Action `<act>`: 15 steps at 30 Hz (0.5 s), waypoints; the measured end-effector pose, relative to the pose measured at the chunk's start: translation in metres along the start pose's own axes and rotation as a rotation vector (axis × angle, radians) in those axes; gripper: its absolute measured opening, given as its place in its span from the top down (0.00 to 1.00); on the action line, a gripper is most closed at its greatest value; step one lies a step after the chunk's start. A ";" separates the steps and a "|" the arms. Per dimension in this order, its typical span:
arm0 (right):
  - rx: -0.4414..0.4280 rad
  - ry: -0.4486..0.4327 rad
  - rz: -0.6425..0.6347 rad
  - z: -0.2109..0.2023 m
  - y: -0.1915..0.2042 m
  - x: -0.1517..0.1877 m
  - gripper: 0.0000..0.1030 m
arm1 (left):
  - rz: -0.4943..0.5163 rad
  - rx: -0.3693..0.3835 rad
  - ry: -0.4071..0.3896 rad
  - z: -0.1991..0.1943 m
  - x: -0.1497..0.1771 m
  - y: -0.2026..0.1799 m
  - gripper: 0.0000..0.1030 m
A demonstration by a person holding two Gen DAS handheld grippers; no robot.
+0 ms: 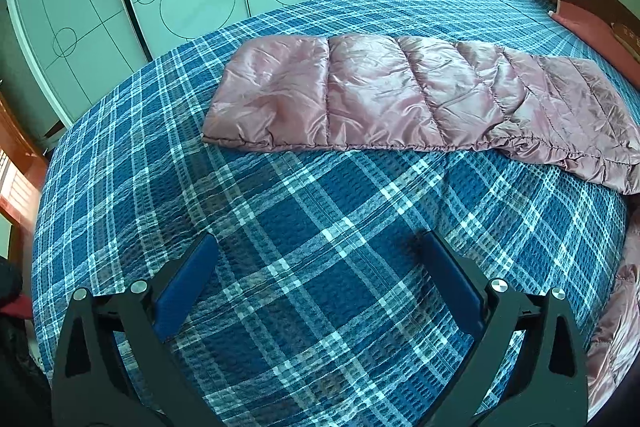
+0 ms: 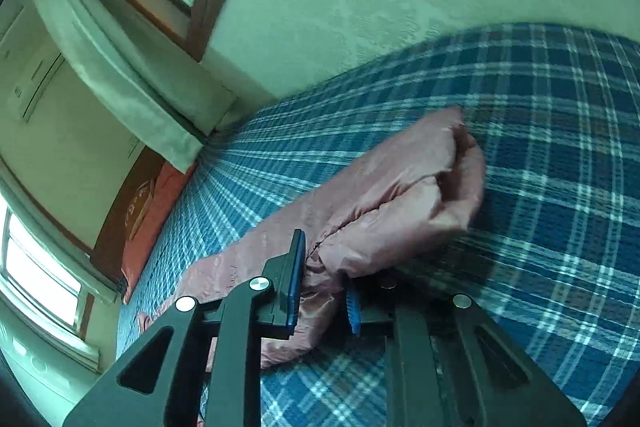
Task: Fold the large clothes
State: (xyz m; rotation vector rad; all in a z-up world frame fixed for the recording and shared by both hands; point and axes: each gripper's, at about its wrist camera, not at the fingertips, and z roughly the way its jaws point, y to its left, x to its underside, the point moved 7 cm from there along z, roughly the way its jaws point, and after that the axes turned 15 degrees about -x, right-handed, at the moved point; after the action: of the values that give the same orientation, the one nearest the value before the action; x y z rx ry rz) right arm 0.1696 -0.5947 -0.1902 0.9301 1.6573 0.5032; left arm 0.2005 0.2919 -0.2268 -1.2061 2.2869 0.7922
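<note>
The shiny pink quilted puffer jacket (image 1: 400, 95) is lying stretched across the blue plaid bedspread (image 1: 320, 267) while the left gripper (image 1: 320, 247) is hovering over bare bedspread with its jaws spread wide and empty, and the right gripper (image 2: 324, 279) is pinching a bunched fold of the jacket.

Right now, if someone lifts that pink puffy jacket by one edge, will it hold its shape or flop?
Probably flop: the pink quilted jacket sags and bunches where the right gripper pinches it. Its puffy padded panels suggest it is light for its bulk. The shiny fabric looks slippery, so it may slide on the plaid bedspread.
</note>
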 end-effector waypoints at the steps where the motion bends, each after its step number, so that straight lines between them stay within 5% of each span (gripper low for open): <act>1: -0.016 0.015 -0.047 0.008 0.019 0.002 0.83 | 0.000 0.000 0.000 0.000 0.000 0.001 0.02; 8: -0.201 0.193 -0.361 0.090 0.188 0.066 0.83 | 0.001 -0.003 -0.008 0.001 0.002 0.001 0.02; 15: -0.364 0.409 -0.589 0.159 0.327 0.205 0.83 | -0.008 0.006 -0.012 0.007 0.004 0.004 0.02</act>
State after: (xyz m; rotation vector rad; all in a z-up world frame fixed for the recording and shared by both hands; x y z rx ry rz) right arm 0.4077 -0.2588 -0.1213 0.0497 2.0087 0.5796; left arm 0.1958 0.2958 -0.2330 -1.2030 2.2720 0.7870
